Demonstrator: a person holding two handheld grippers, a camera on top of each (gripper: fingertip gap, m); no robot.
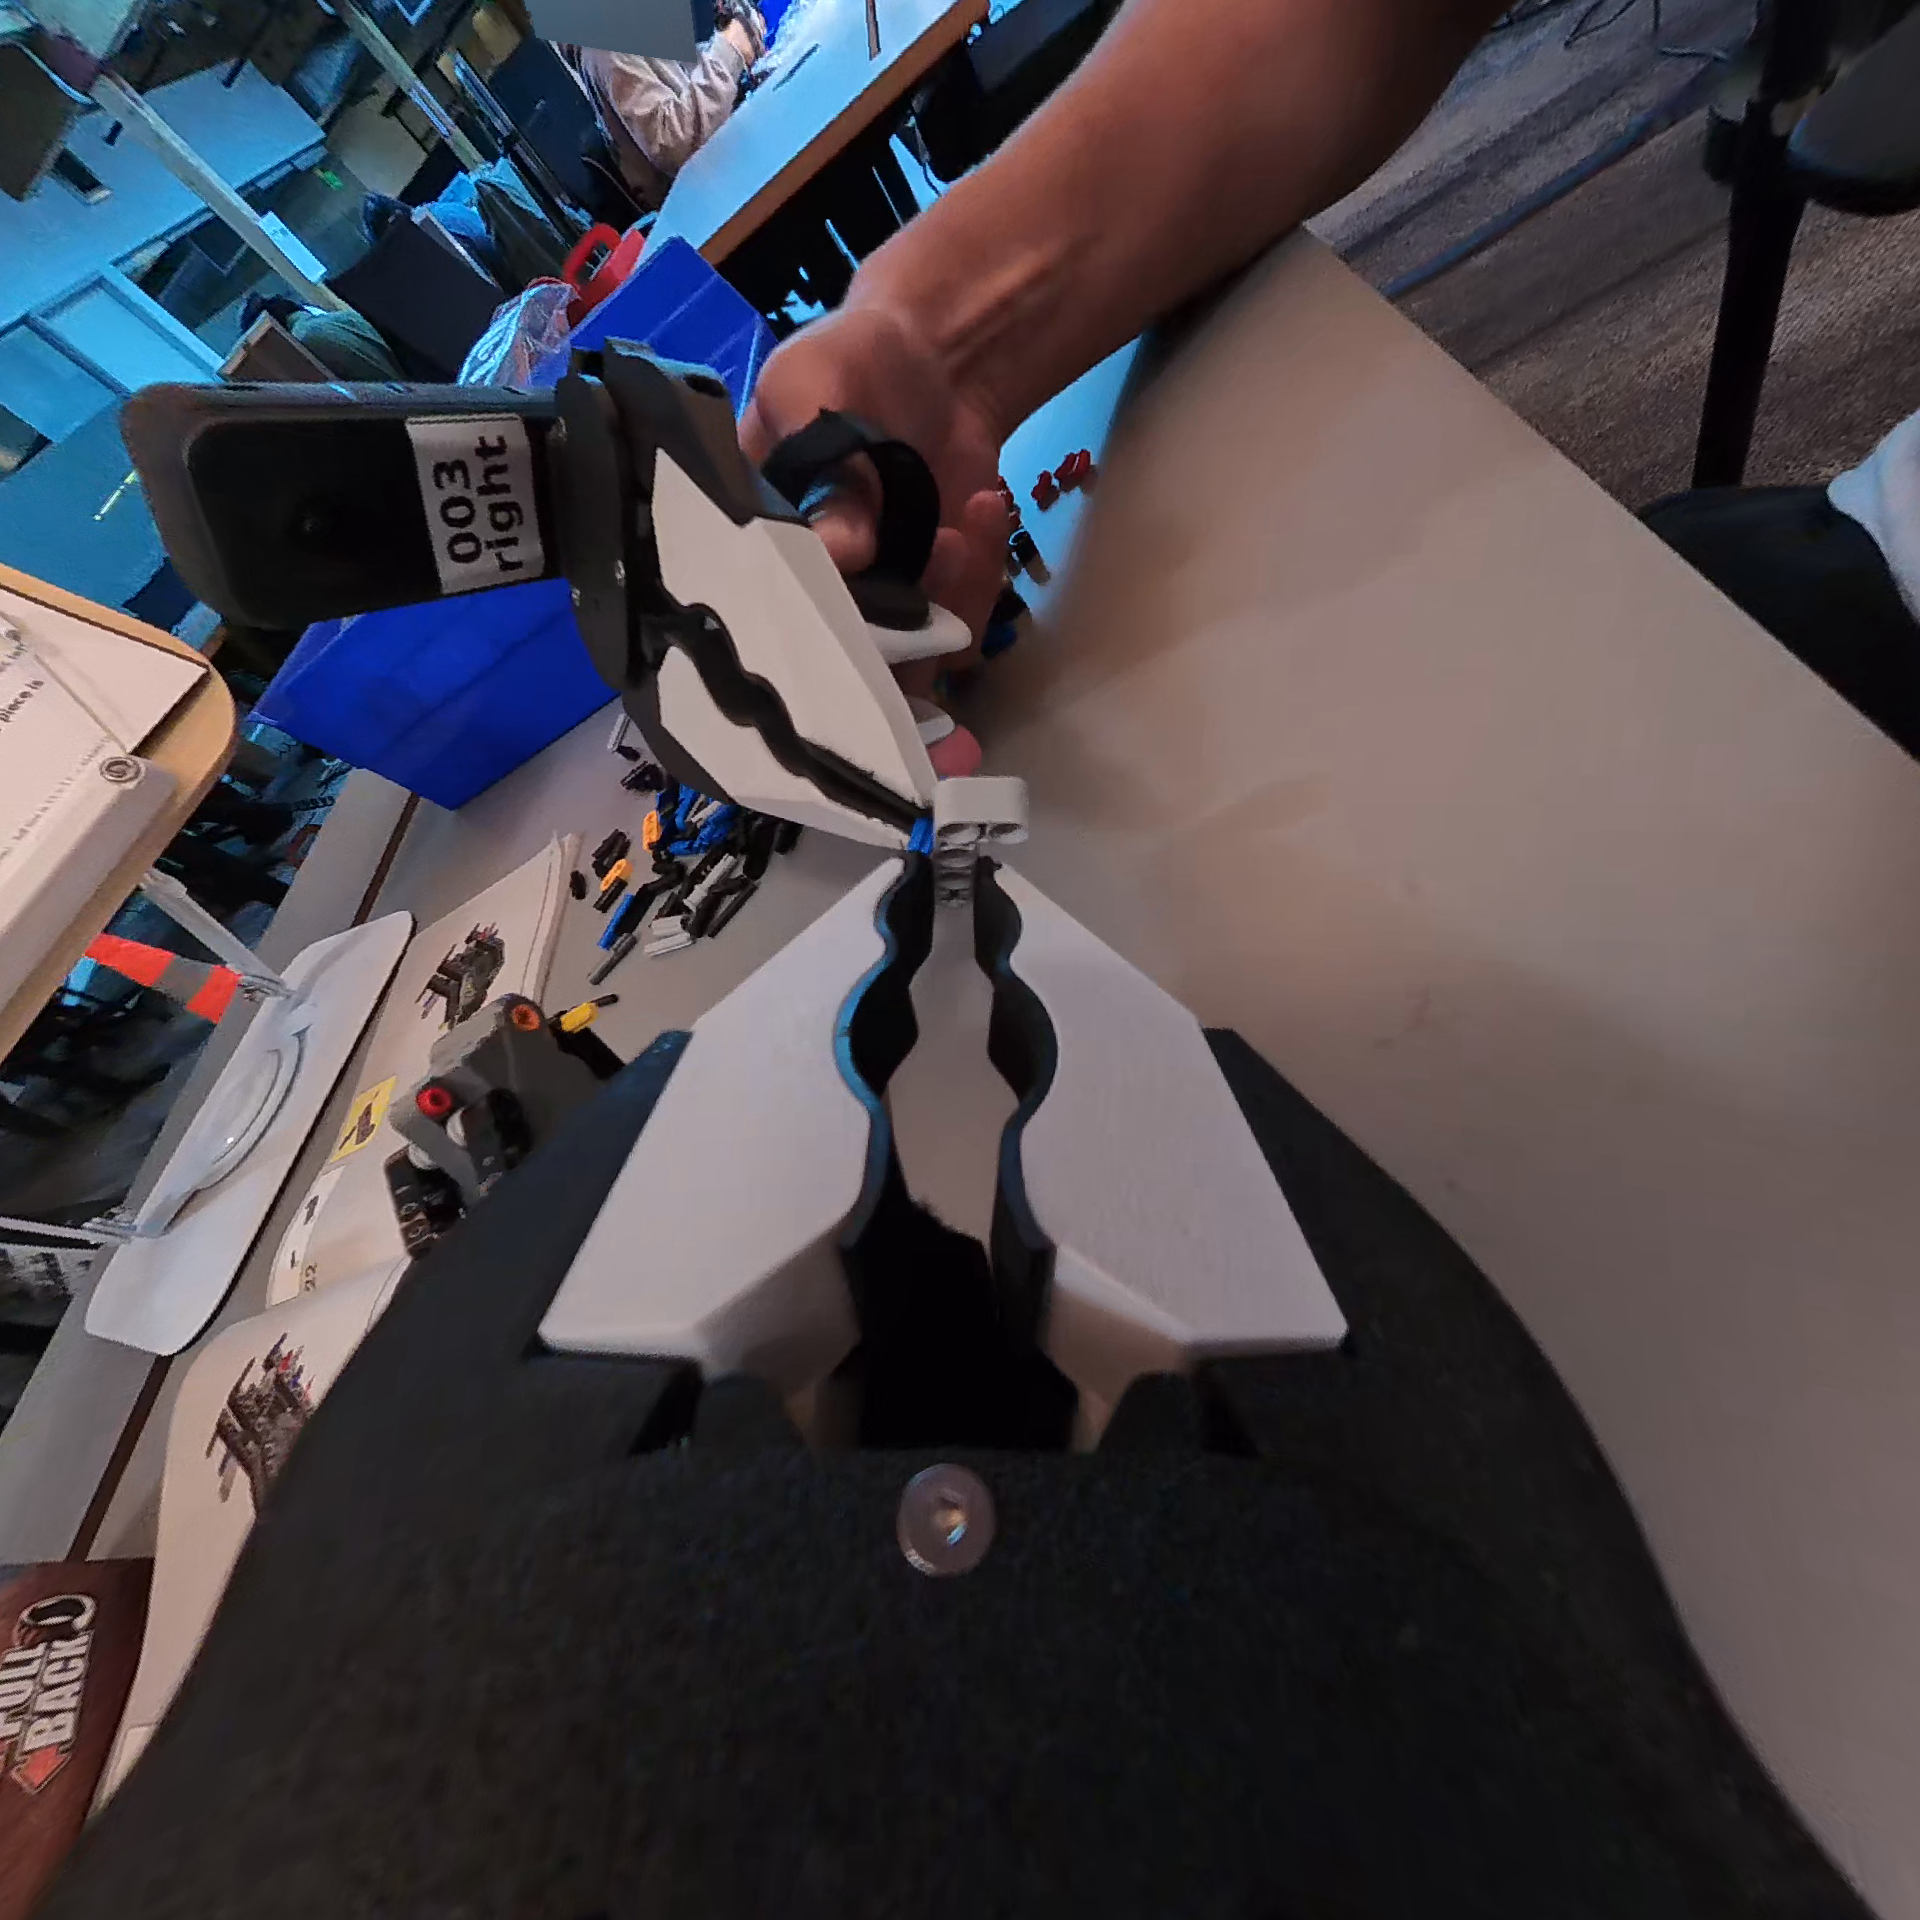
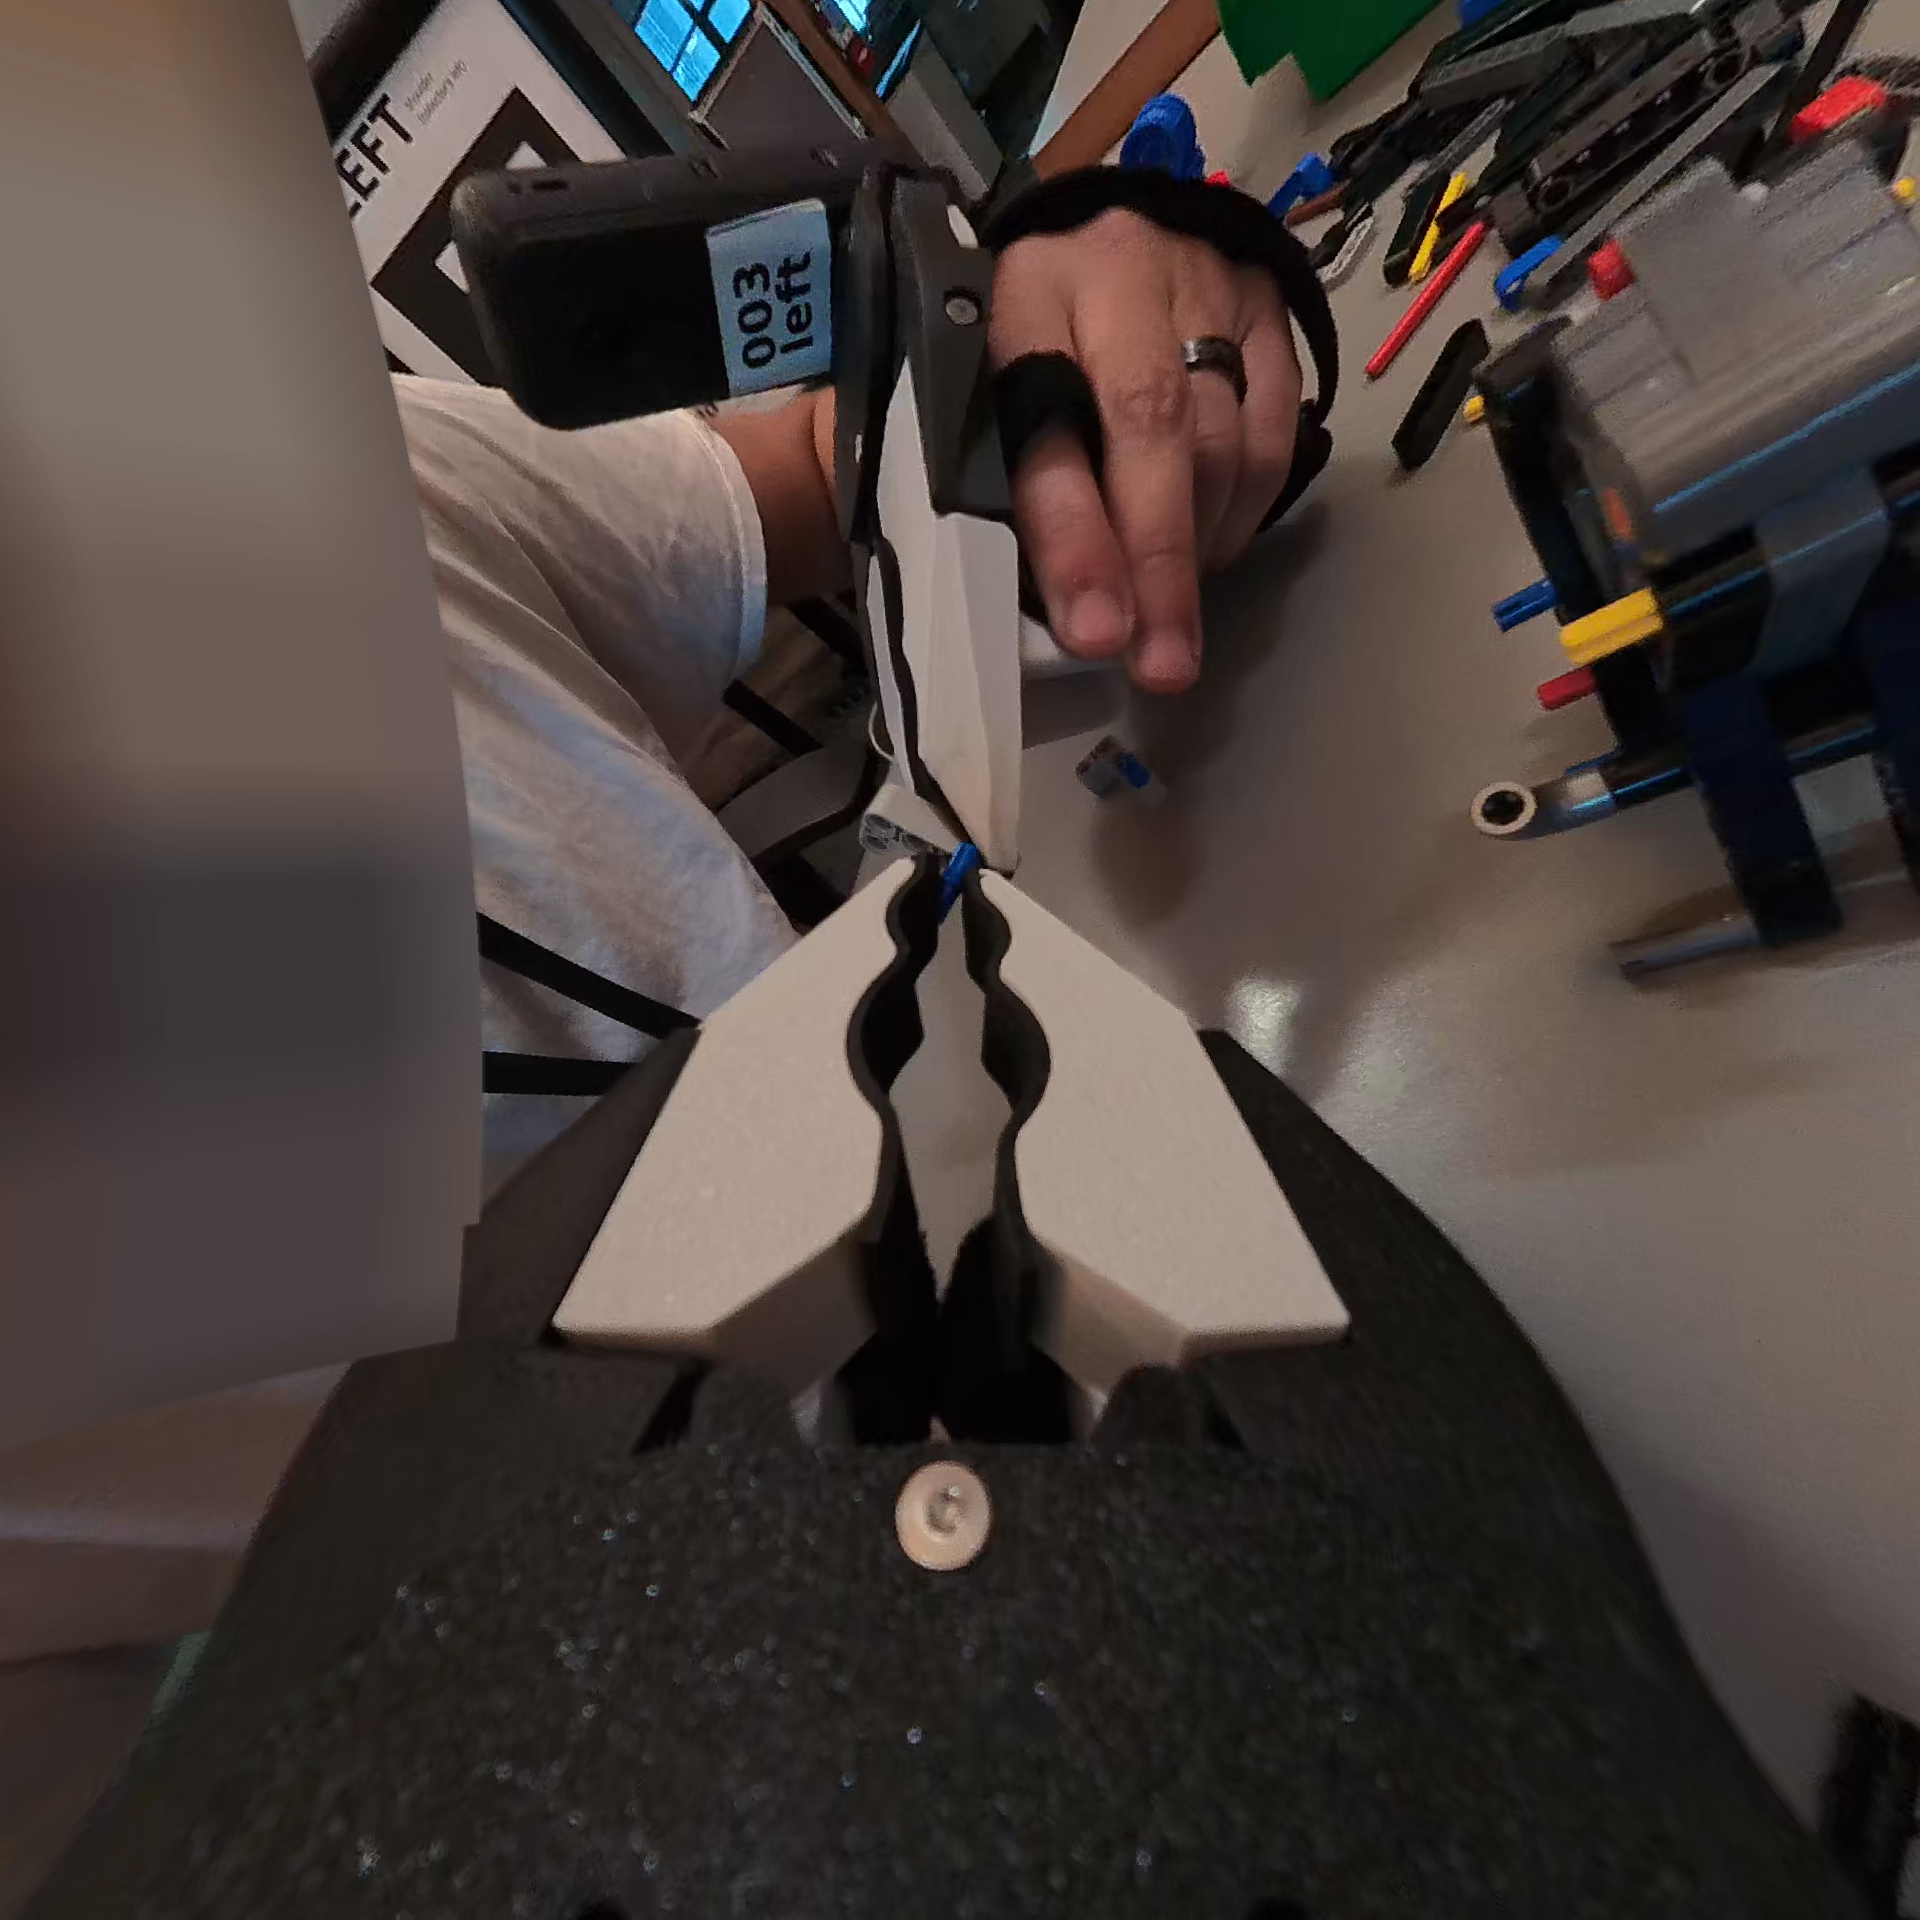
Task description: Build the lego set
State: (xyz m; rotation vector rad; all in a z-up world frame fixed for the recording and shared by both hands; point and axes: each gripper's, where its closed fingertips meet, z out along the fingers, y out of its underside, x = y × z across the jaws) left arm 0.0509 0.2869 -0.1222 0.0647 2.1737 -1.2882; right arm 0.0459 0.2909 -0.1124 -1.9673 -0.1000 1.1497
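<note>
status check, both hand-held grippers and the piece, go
Left hand-held gripper shut on grey beam. Right hand-held gripper shut on blue pin, tip at the beam. Nothing between them.

- Right of the left gripper: bare table, loads of room.
- Left of it: loose-piece pile, instruction booklet.
- Right of the right gripper: half-built model blocks.
</note>
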